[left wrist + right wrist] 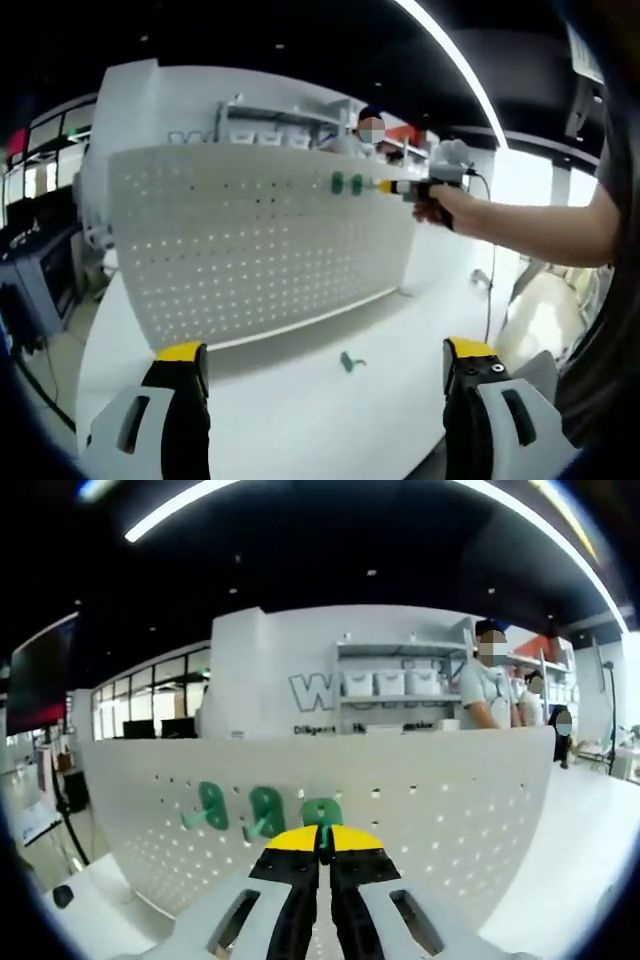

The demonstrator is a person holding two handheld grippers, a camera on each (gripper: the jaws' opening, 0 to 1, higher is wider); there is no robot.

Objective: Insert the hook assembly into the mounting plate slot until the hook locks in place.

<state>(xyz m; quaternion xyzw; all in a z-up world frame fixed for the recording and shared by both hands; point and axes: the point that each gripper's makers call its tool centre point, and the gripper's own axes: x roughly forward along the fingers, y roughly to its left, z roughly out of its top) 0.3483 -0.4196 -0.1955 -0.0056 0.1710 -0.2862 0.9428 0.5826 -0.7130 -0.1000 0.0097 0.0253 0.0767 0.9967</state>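
Pegboard [260, 240] blocks ahead; table [300, 420] before it seemingly open.

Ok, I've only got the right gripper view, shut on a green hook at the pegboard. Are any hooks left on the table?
Observer: Yes, one loose green hook lies on the white table in front of the pegboard.
Operator: Is the left gripper holding anything?
Observer: No. The left gripper is open and empty, its jaws wide apart above the table.
Operator: Where on the board am I working?
Observer: In the left gripper view, the right gripper and its held hook are near the pegboard's upper right corner.
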